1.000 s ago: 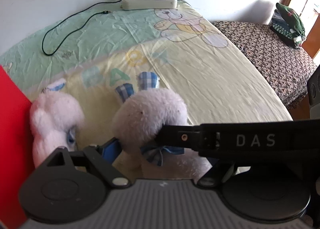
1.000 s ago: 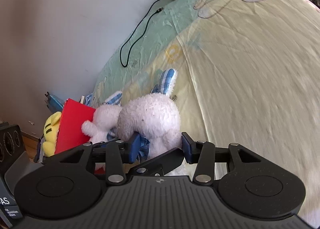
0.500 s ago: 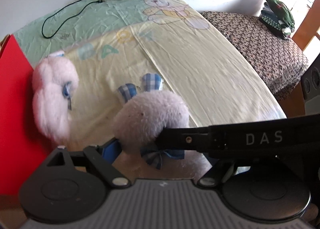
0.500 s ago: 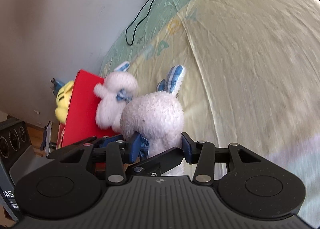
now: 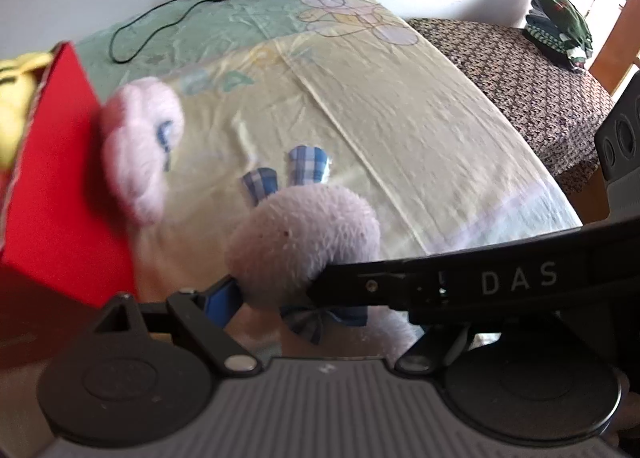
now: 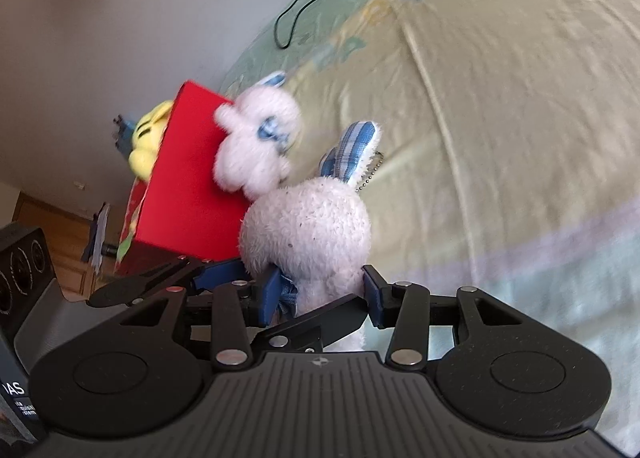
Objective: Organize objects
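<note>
Both tongs are clamping one plush rabbit above the bed: my right tongs are squeezing its neck part-closed, and my left tongs are gripping it too, wider apart. Beside the rabbit, a red box is holding a yellow plush, and a smaller white rabbit is leaning against the box's near wall.
</note>
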The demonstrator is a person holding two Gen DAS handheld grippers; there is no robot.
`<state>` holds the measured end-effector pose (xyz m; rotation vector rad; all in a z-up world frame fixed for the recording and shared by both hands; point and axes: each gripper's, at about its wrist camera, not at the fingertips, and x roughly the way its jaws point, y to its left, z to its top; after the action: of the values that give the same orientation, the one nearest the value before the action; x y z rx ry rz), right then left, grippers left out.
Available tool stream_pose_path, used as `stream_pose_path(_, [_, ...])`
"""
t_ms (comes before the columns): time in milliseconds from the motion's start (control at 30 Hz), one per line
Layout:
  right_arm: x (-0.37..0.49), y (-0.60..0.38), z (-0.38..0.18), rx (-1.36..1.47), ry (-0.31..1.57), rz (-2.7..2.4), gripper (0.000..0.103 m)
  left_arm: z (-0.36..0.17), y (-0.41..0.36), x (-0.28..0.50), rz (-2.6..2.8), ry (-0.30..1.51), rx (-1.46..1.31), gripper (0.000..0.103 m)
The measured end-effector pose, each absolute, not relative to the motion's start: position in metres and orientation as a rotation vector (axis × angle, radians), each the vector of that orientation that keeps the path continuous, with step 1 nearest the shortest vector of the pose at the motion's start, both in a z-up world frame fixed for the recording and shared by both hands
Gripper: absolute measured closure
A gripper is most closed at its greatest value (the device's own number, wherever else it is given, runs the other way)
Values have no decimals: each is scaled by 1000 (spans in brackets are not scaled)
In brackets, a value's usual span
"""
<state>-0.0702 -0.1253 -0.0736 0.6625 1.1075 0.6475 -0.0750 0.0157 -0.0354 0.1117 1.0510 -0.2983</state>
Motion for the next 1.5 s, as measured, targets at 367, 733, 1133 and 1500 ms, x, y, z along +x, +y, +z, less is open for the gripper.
stream_pose_path(367, [-88, -85, -68, 599, 1141, 759, 57, -30, 57, -107, -208, 1046, 83, 20])
stream_pose_path(733, [-115, -27, -54, 576, 1122, 726, 56, -18, 118, -130, -257, 1015, 119, 21])
stream_pose_path(1133, [-154, 65, -52, 555, 1125, 694, 56, -20, 213, -166, -295, 1005, 122, 21])
stream_pose_path(1500, [-156, 155, -32, 476, 1112, 813, 56, 0, 304, -197, -196, 958, 91, 21])
